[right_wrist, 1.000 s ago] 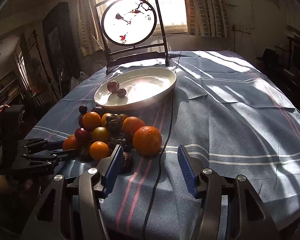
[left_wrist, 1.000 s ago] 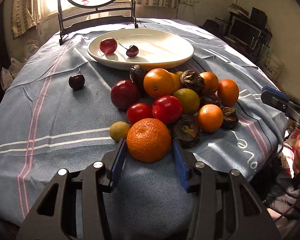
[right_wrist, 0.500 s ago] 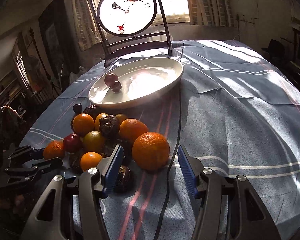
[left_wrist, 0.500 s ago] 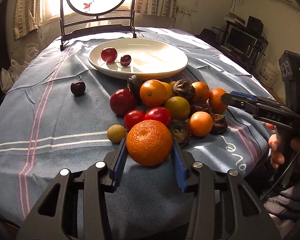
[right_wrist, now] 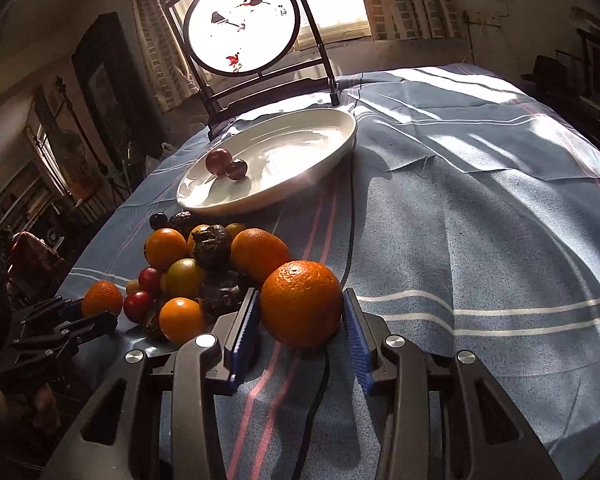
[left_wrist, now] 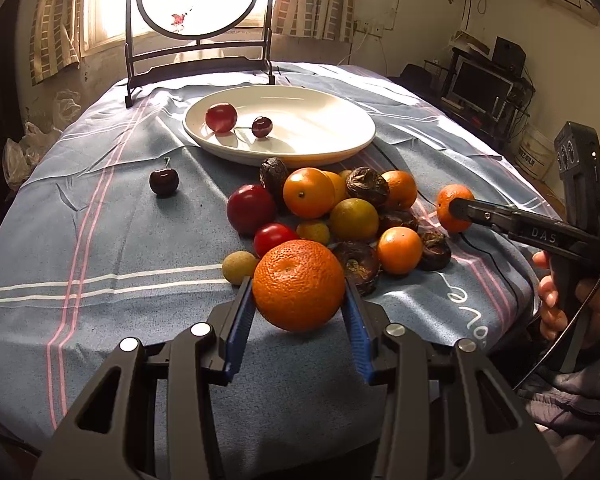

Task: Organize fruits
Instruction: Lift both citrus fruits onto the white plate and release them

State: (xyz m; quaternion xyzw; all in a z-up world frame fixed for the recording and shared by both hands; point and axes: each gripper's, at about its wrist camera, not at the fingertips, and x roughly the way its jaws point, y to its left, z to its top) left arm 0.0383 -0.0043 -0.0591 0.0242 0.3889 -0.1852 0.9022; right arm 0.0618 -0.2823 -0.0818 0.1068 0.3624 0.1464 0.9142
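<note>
Left wrist view first: the left gripper (left_wrist: 298, 312) now has its blue pads pressed against both sides of a big orange (left_wrist: 299, 284). A second ago that orange sat on the cloth between looser jaws; now it looks lifted just clear of the blue tablecloth (left_wrist: 100, 240), a shadow showing under it. So one fruit is in hand and ready to travel. Beyond it the fruit pile (left_wrist: 340, 216) sits between the gripper and the white plate (left_wrist: 340, 148), which holds only a red fruit (left_wrist: 221, 117) and a cherry (left_wrist: 262, 126). A second cherry (left_wrist: 163, 182) lies alone on the cloth, well apart from the pile. Off to the right, the right gripper (left_wrist: 454, 209) has come in at the pile's edge and sits against a small orange there.

Right wrist view: the right gripper (right_wrist: 300, 320) is closing, and the second orange (right_wrist: 301, 304) is squarely between its pads. A second ago the jaws stood wide and short of the fruit; now the pads are at its flanks, the left pad touching, the right just meeting the skin. The orange rests on the cloth, across a black cable (right_wrist: 324, 380). The plate (right_wrist: 332, 148) lies ahead with plenty of bare room.

My read: both hands are about to carry oranges, and the plate is the likely destination.
</note>
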